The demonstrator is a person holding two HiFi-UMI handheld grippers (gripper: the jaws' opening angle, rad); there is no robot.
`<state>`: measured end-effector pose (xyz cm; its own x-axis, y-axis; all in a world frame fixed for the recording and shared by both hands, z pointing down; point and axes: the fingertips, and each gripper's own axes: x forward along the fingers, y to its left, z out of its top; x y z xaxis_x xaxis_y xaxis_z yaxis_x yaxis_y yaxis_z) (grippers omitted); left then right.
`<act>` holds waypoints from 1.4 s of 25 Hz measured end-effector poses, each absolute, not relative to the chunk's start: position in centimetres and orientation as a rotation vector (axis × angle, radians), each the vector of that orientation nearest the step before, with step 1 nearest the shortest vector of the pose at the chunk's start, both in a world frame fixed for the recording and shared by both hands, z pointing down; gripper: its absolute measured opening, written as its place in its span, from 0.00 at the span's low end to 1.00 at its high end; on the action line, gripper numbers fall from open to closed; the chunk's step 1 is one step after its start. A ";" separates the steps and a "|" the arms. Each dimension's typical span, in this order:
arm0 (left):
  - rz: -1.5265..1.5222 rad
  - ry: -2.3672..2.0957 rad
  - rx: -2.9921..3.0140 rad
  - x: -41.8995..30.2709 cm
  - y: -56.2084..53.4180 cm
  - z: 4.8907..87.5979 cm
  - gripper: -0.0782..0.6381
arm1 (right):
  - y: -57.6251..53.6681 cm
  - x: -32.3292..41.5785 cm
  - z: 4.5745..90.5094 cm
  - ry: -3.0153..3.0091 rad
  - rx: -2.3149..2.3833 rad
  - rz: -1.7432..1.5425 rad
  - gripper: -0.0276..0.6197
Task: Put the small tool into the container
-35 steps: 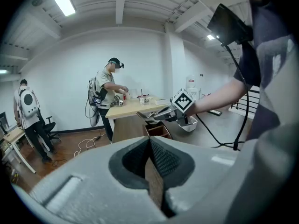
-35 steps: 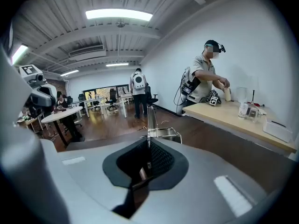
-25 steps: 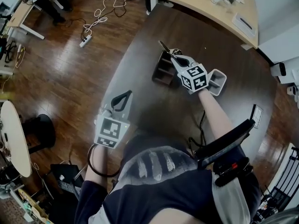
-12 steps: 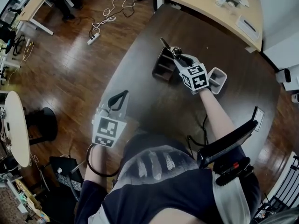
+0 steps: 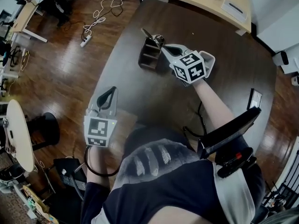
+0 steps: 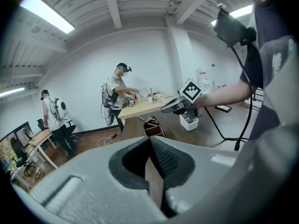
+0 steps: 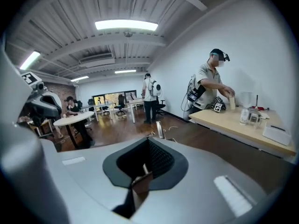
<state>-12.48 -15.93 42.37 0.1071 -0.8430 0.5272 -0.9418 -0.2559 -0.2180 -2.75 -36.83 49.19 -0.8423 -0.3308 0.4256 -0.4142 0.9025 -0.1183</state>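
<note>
Small tool (image 5: 148,33) is standing in the container (image 5: 148,58), at its far end. Long axis is steep. The top slants up-left in the head view, away from the person, and the lower end is down inside. Exact compartment not clear. In the right gripper view it shows as a thin silver post just past the jaws, nearly upright.

Container is a dark box with open slots, on the dark surface (image 5: 154,99) near its far left edge, long side running toward the person.

Right tongs (image 5: 164,47) have just been closing. Jaws are now together with nothing between them, tips just beside the container's right far corner, close to the tool. Can't tell if they touch it. White bin (image 5: 210,59) is just right of the right tongs, partly behind their marker cube.

Left tongs (image 5: 113,89) also have jaws together and are empty. They are held over the surface's near left edge, well apart from the container.

The wide middle of the surface between container and person is bare. Black cable (image 5: 199,118) runs on the near right part, and a flat device (image 5: 254,98) sits near the right edge.

Wooden desk (image 5: 196,1) butts the far edge. Wood floor (image 5: 60,73) lies left of the surface, with a power strip (image 5: 85,41) and cord on it.
</note>
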 end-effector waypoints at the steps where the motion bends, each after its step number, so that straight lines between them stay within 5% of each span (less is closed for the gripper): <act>1: 0.851 -1.820 2.186 -12.3 -15.5 42.1 0.11 | -36.0 -3.1 48.3 -2.696 0.504 0.304 0.05; 19: 0.640 -2.095 1.889 -18.6 -4.8 41.7 0.11 | -14.6 -13.6 39.5 -2.864 -0.343 0.666 0.05; 29: 0.468 -2.152 1.906 -29.2 4.1 42.3 0.11 | -3.1 -23.8 40.9 -2.730 -0.474 0.571 0.05; 35: 0.408 -2.199 1.928 -35.0 9.3 41.8 0.11 | 3.4 -30.1 39.4 -2.638 -0.672 0.861 0.05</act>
